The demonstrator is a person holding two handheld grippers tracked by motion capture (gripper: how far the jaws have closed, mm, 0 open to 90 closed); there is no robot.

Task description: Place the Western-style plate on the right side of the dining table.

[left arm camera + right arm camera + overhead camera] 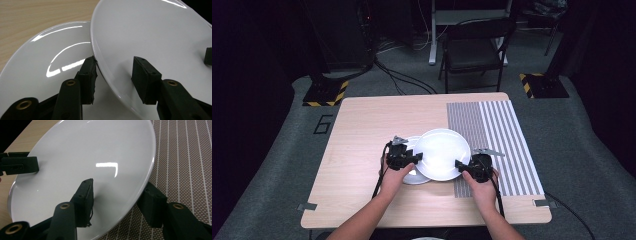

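Both of my forearms come in over the near edge of the table [362, 130], closest to the high camera, and each hand carries a gripper to one side of the upper plate [442, 152]. I go through the scene from big to small. That wooden table is the carrier, with a striped mat [497, 135] laid along its right side. The upper plate, white and wide, sits tilted near the middle of the near half, its right rim out over the mat's edge. I judge the tilt comes from how it is clamped from two opposite sides. Beneath it, towards the left, a second white plate [45, 75] lies flat on the wood, partly covered, so I take this as a stacking or unstacking job. My left gripper [115, 77] is closed on the upper plate's left rim, one pad under and one on top. My right gripper [117, 202] pinches the opposite rim in like manner, which keeps the load balanced.
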